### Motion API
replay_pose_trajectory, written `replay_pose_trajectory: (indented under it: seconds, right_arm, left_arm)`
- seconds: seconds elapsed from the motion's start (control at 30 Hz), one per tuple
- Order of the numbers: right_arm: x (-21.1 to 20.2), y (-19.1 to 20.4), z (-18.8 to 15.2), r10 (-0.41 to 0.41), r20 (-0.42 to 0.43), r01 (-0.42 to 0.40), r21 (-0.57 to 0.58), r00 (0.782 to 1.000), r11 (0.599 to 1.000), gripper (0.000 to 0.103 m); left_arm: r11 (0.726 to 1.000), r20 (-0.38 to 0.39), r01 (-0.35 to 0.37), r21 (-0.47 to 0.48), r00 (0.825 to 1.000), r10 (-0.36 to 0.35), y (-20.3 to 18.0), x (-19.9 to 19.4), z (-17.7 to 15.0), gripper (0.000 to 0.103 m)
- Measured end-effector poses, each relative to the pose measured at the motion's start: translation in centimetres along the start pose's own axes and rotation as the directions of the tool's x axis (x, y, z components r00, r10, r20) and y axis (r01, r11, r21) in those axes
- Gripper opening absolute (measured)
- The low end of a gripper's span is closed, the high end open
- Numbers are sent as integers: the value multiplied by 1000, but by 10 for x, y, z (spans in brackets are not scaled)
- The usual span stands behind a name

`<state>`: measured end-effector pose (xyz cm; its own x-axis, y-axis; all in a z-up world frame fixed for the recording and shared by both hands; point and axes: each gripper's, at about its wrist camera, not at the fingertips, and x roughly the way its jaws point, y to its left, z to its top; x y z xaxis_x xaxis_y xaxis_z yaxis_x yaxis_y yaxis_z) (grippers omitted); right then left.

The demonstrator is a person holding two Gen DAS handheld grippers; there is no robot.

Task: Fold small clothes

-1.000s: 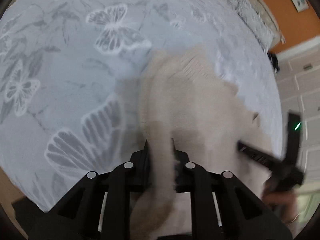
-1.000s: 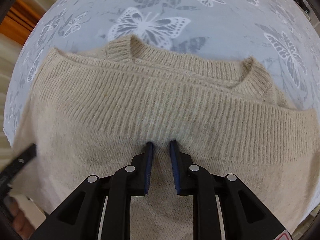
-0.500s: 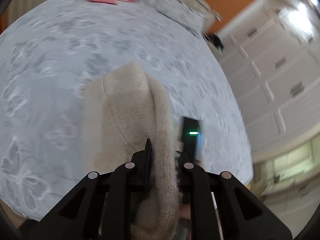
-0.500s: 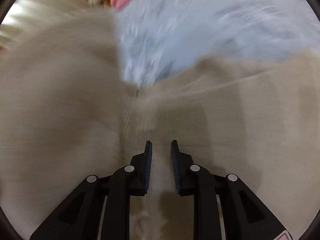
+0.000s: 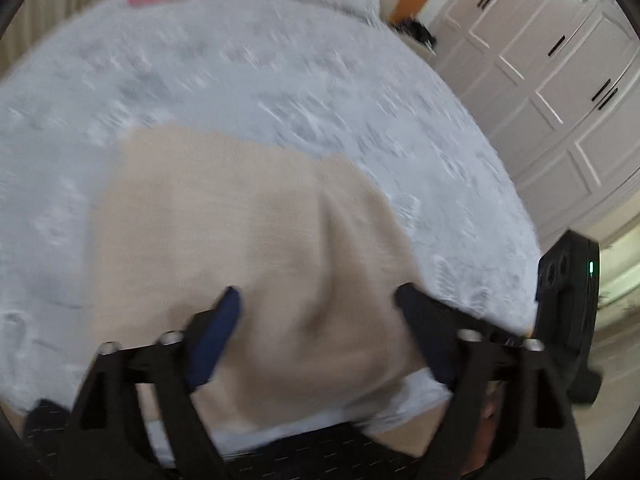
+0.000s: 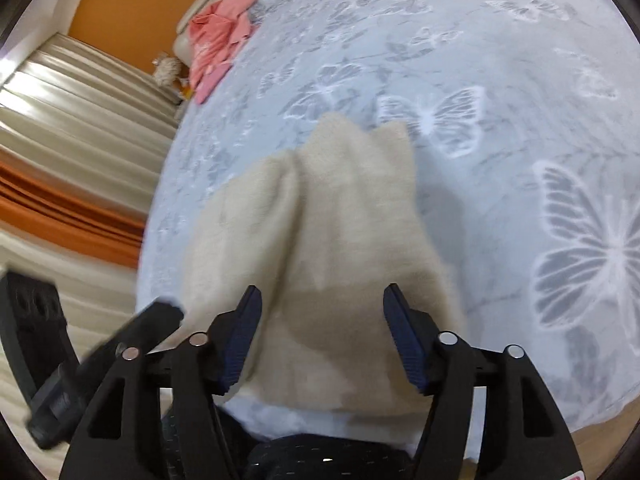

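A beige knitted sweater (image 5: pixel 248 232) lies folded on the grey butterfly bedspread (image 5: pixel 280 80), near the bed's front edge. My left gripper (image 5: pixel 320 300) is open just above its near part, jaws wide apart and holding nothing. The sweater also shows in the right wrist view (image 6: pixel 340 220), bunched into a narrow heap. My right gripper (image 6: pixel 322 300) is open over its near end, empty. The left gripper (image 6: pixel 100 352) shows at the lower left of the right wrist view. The right gripper's body (image 5: pixel 568 304) shows at the right of the left wrist view.
A pink garment (image 6: pixel 220 36) lies at the far end of the bedspread (image 6: pixel 500 60), by a cream headboard. White wardrobe doors (image 5: pixel 560 80) stand to the right of the bed. Cream and orange curtains (image 6: pixel 72 152) hang beside the bed. The bed's front edge is just below the sweater.
Both grippers were shut on the sweater and swung it round. Now both have opened and let go, and the sweater lies on the bed.
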<state>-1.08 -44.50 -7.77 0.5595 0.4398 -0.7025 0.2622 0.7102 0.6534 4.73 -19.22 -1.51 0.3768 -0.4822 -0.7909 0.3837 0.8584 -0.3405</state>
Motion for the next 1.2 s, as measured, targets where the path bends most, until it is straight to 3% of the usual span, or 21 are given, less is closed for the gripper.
replay_pose_trajectory:
  seconds: [0.13,0.23,0.3,0.37,0.4,0.43,0.5,0.6,0.67,0.8,0.93,1.07,1.2]
  right_arm:
    - [24,33,8,62,-14,-61,28,998,998,70]
    - [47,55,12,-11,-59,11,2,998,1000,70]
    - [67,70,13,-112,-102,107,-57,988,993,70]
    - [83,83,6,-160,-133,146,-111,978,983,71]
    - [87,87,4,-167,-146,149,-126,975,981,65]
    - [92,92,-1,-171,-157,148,-147,973,978,38]
    - [91,107,-3,-184,-149,155,-188,971,970,24]
    - [52,125,12,-50,-59,40,-163,997,986,20]
    - [20,130,22,8,1,-8,-165,1000,986,20]
    - [-2,98,19,-66,44,72,-142,997,987,20]
    - [44,24,2,-230,-76,224,-78,970,971,20]
    - [32,30,6,-145,-24,144,-39,989,989,20]
    - [6,49,14,-110,59,116,-102,992,988,20]
  left_arm:
    - [997,23,-76,6,997,76,26,-31,-12,86]
    - [990,-1,-141,-13,990,141,43,-43,-24,86]
    - [985,-11,-169,-36,986,168,56,-48,-31,86]
    - [983,-27,-174,-57,985,172,65,-52,-38,86]
    - [983,-35,-169,-66,985,167,67,-52,-40,86]
    - [984,-43,-162,-75,986,159,70,-53,-44,86]
    - [984,-51,-162,-78,986,158,74,-54,-49,86]
    - [985,-52,-159,-69,986,156,81,-61,-54,86]
    - [984,-48,-161,-76,986,158,87,-66,-57,86]
    - [981,-59,-159,-110,986,153,100,-65,-59,87]
    - [977,-83,-159,-142,986,148,106,-54,-60,87]
    - [980,-102,-164,-114,983,153,96,-46,-59,87]
    - [981,-102,-177,-75,980,169,86,-42,-55,88]
